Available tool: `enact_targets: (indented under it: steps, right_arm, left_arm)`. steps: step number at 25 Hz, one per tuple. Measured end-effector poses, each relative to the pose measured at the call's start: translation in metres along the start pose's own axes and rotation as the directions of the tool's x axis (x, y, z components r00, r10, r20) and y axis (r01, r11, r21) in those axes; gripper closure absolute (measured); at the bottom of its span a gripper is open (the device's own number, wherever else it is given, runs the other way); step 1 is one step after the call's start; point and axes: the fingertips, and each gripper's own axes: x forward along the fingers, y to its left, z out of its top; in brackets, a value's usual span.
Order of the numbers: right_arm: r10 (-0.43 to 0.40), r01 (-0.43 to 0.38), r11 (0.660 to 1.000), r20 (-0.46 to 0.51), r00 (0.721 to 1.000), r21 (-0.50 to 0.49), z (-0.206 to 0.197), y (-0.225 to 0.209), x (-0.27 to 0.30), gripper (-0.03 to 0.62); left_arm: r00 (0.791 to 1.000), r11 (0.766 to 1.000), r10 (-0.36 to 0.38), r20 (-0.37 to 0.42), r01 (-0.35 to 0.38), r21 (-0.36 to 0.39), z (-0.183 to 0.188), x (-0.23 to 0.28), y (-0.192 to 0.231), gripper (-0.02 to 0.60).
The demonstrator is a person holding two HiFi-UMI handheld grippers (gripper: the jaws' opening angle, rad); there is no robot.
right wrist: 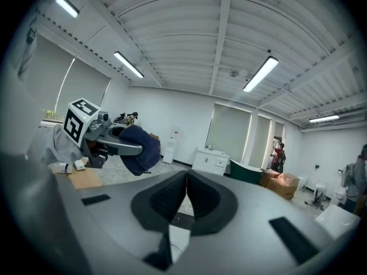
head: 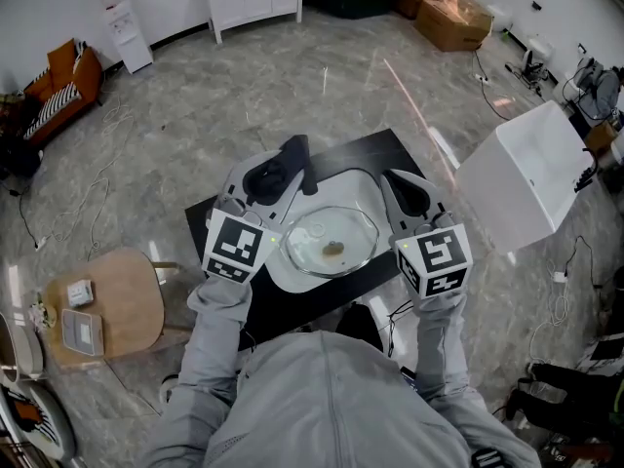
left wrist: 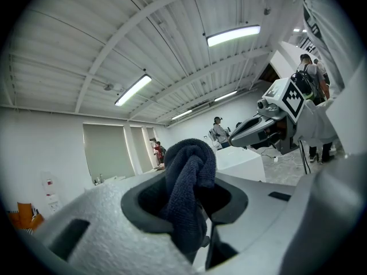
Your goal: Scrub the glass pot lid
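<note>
I am clamping my left gripper [left wrist: 194,196] on a dark blue cloth [left wrist: 188,171]; my right gripper's [right wrist: 186,195] jaws are pressing together, empty, beside the glass pot lid [head: 331,243].

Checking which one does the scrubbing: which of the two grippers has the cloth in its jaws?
The left gripper: a dark blue cloth is pinched between its jaws. The right gripper has its jaws shut on nothing.
</note>
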Motion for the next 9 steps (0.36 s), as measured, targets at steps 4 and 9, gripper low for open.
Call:
enact_targets:
  steps: [4, 9]
  right_arm:
    - [0.002, -0.002, 1.000, -0.003, 1.000, -0.004, 0.0007, 0.0044, 0.0023, 0.565]
    - [0.003, -0.003, 1.000, -0.007, 1.000, -0.005, -0.0004, 0.0091, 0.0044, 0.565]
  left_arm:
    - [1.000, 1.000, 0.003, 0.000, -0.003, 0.005, -0.0012, -0.0033, 0.0029, 0.451]
    - [1.000, 1.000, 0.000, -0.001, 0.000, 0.011, -0.0033, -0.0059, 0.0040, 0.451]
